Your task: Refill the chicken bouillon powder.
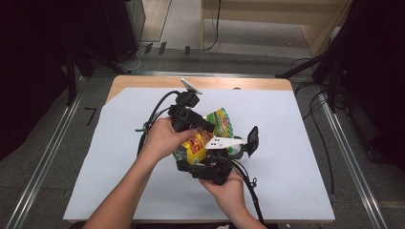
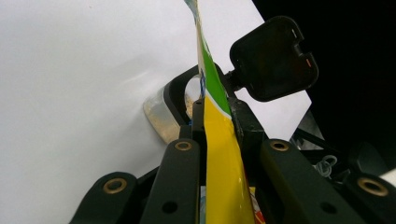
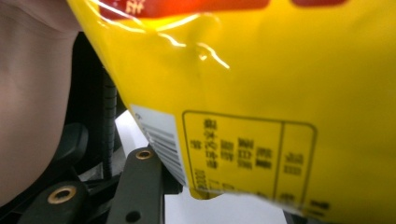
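A wooden table carries the scene, its tan top showing along the far edge and the far left corner. A large white sheet lies flat over nearly all of it, reaching the near edge. In the left gripper view, a small clear container with pale crumbs inside rests directly on that white sheet, just beside a black loop.

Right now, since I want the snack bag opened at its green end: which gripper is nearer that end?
Left. The left gripper clamps the snack bag just short of its green end; the right gripper sits at the yellow barcode part, farther from it.
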Motion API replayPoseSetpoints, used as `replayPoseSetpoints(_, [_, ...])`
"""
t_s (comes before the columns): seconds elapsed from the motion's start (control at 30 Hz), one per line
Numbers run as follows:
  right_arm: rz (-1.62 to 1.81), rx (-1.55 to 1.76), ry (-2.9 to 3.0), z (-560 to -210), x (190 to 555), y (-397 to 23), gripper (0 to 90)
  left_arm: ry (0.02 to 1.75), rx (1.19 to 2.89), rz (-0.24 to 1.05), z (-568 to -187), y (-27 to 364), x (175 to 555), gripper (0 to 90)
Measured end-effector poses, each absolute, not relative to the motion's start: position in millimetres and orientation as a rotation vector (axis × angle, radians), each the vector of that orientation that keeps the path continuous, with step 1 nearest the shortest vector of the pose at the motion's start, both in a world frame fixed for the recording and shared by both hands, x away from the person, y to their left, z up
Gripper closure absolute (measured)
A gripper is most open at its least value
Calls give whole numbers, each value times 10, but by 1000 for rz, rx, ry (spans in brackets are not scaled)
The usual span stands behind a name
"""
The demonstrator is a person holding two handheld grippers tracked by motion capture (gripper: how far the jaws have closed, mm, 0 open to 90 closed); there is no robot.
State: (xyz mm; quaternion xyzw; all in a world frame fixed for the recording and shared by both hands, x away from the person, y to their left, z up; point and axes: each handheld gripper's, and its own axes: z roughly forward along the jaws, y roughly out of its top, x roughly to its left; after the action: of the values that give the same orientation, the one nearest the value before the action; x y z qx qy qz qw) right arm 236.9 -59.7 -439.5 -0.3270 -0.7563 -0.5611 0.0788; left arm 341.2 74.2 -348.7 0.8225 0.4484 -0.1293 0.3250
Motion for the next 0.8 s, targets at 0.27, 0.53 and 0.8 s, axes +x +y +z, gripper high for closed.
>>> replayPoseSetpoints(0.27, [-1644, -942, -2434, -4366, 2310, -523, 594, 1177, 2180, -278, -3477, 697, 3374, 838])
replayPoseSetpoints(0.53, [-1645, -933, -2434, -4358, 2321, -553, 645, 1164, 2170, -295, -3452, 661, 3375, 826])
replayPoseSetpoints(0.8, [-1700, -938, -2331, -4341, 2337, -581, 663, 1146, 2149, -293, -3389, 646, 3354, 779])
